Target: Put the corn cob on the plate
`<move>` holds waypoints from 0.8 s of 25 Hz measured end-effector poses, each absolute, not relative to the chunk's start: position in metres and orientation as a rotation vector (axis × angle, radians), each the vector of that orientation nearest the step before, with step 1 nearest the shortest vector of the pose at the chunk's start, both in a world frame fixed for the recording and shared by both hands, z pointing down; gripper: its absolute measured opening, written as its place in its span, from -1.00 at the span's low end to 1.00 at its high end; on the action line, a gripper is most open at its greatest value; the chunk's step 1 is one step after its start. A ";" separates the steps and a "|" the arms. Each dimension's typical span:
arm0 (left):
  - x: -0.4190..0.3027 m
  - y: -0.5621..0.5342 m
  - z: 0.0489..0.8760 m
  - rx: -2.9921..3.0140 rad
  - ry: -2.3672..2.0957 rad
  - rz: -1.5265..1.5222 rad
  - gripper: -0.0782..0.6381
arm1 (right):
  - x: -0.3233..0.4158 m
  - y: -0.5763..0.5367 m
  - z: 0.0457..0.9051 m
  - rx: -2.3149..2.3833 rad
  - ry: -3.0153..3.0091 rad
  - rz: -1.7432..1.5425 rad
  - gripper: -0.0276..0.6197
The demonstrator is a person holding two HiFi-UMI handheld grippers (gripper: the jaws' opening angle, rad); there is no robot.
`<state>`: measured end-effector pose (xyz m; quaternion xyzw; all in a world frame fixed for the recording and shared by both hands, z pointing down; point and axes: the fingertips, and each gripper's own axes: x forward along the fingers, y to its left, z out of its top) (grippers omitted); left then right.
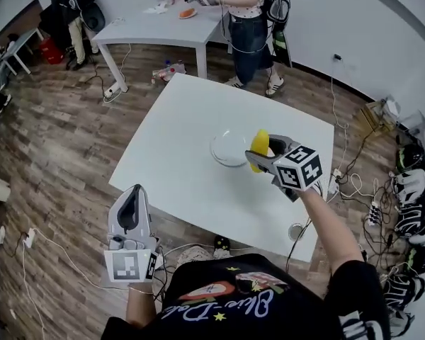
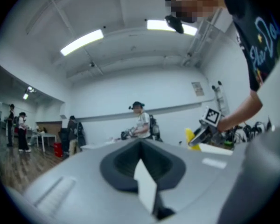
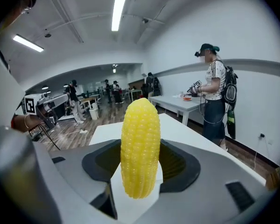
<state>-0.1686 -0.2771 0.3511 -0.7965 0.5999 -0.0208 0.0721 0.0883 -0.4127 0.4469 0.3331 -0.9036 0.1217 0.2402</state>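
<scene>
The yellow corn cob [image 1: 259, 143] is held upright in my right gripper [image 1: 258, 159], which is shut on it, just right of a clear glass plate [image 1: 217, 149] on the white table [image 1: 177, 126]. In the right gripper view the corn cob [image 3: 140, 143] stands between the jaws of the right gripper [image 3: 138, 183] and hides the plate. My left gripper [image 1: 132, 198] hangs off the table's near edge over the floor, shut and holding nothing. In the left gripper view the left gripper [image 2: 144, 186] points up toward the room, with the corn cob [image 2: 191, 136] small at the right.
A person [image 1: 249, 16] stands at a second white table [image 1: 159, 27] at the back. Cables [image 1: 99, 83] lie on the wooden floor around the table. Bags and gear [image 1: 411, 204] line the right wall. A small cup [image 1: 295, 231] stands on the floor by the table's near right corner.
</scene>
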 end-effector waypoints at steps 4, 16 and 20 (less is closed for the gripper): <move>-0.192 -0.303 0.365 -2.367 1.907 -0.125 -0.82 | 0.073 -0.446 0.484 0.753 -2.312 0.342 -0.13; -0.242 -0.328 0.381 -2.320 2.043 -0.154 -0.82 | 0.039 -0.492 0.592 0.301 -1.768 0.278 -0.14; -0.258 -0.327 0.382 -2.289 2.082 -0.165 -0.82 | 0.026 -0.502 0.613 0.266 -1.737 0.258 -0.13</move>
